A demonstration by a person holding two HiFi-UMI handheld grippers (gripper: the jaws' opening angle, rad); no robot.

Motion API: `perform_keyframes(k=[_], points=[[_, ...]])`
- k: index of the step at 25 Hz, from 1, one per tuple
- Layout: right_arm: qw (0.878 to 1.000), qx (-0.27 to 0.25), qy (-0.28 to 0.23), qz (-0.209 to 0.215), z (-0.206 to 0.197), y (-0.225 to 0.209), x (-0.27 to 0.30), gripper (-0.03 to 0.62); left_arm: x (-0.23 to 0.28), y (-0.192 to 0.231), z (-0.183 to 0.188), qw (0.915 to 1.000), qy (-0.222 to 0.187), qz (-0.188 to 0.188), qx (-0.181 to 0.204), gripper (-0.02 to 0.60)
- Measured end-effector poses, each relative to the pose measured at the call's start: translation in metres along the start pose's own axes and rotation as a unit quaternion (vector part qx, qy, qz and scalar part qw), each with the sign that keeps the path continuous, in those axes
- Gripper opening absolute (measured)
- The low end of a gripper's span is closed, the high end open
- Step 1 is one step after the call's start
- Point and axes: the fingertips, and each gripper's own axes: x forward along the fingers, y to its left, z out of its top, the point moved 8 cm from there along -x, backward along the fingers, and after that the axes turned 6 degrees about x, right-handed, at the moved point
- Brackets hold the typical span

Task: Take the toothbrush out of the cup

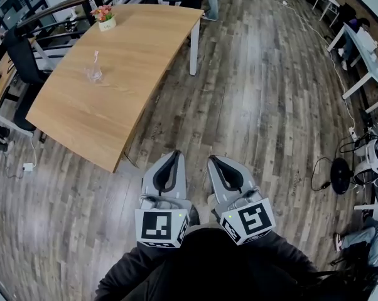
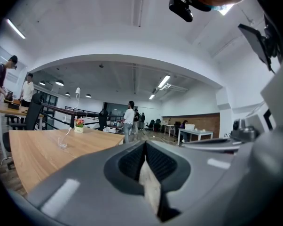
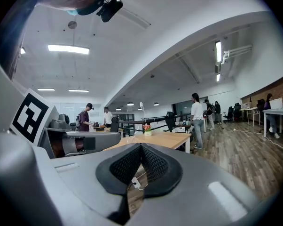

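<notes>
A clear glass cup [image 1: 93, 74] stands on the wooden table [image 1: 113, 105], far ahead and left of both grippers. A thin white toothbrush [image 1: 95, 58] leans up out of it. In the left gripper view the cup [image 2: 62, 143] shows small at the left, on the table [image 2: 33, 154]. My left gripper [image 1: 174, 153] and right gripper [image 1: 213, 160] hang side by side over the wood floor, short of the table's near corner. Both point forward with their jaws shut and nothing between them. The left gripper [image 2: 145, 143] and right gripper [image 3: 141, 146] fill the bottom of their own views.
A small pot of flowers [image 1: 105, 19] sits at the table's far end. Black chairs [image 1: 22, 55] line its left side. A white desk [image 1: 368, 58], cables and a fan [image 1: 340, 171] stand at the right. A person [image 2: 128, 120] stands beyond the table.
</notes>
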Motion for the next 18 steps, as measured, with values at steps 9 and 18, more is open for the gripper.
perform_keyframes(k=[9,18], points=[[1.0,-0.001,-0.009,0.016,0.013,-0.038,0.043,0.002,0.05,0.01,0.009,0.9997,0.007,0.02,0.014,0.008],[0.999,0.011,-0.021,0.035,0.043,-0.104,0.111,0.002,0.123,0.02,0.014,0.9977,0.032,0.057,0.018,0.008]])
